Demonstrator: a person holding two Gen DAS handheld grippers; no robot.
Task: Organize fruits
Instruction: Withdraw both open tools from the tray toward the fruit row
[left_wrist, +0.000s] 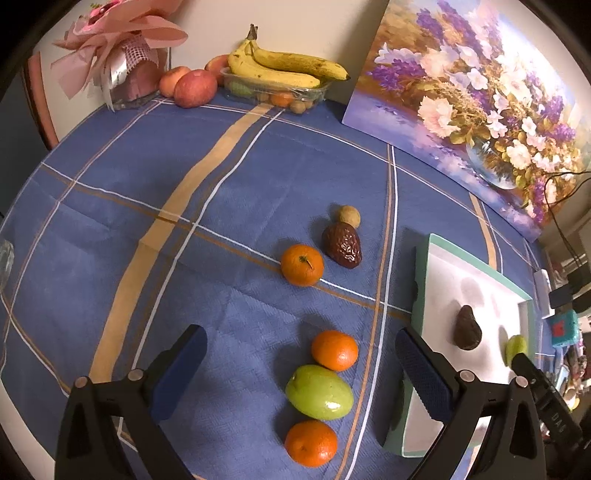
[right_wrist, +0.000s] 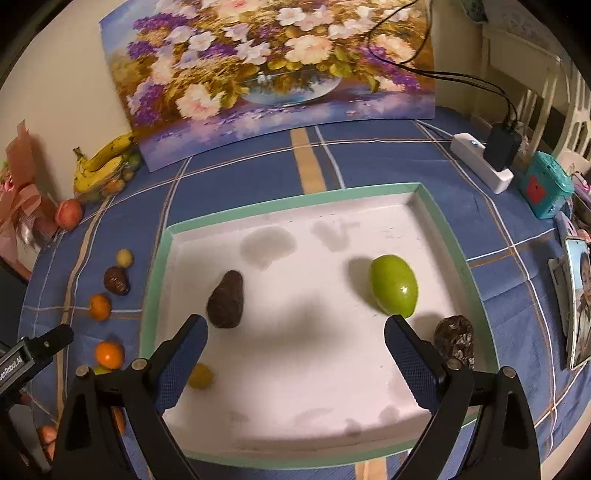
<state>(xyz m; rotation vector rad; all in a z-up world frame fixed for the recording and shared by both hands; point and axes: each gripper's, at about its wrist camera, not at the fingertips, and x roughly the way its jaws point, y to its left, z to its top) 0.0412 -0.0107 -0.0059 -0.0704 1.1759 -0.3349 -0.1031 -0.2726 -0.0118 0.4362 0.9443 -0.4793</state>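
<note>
Blue-padded left gripper (left_wrist: 299, 373) stands wide apart, empty, over the checked cloth (left_wrist: 147, 229); a green fruit (left_wrist: 319, 392) lies between two oranges (left_wrist: 334, 350) (left_wrist: 311, 443) in its gap. Farther off: third orange (left_wrist: 302, 265), dried date (left_wrist: 341, 245). Right gripper (right_wrist: 295, 354) also gapes, empty, above the white tray (right_wrist: 295, 199); green fruit (right_wrist: 394, 285) just beyond its right finger, dark fruit (right_wrist: 226, 304) beside its left.

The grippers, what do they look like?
The left gripper and right gripper match: black plastic arms shaped like triangle frames, round silver bolts at the joints, and dark blue bumpy pads on the fingers. Seen from the side, the body is black with white lettering.
</note>
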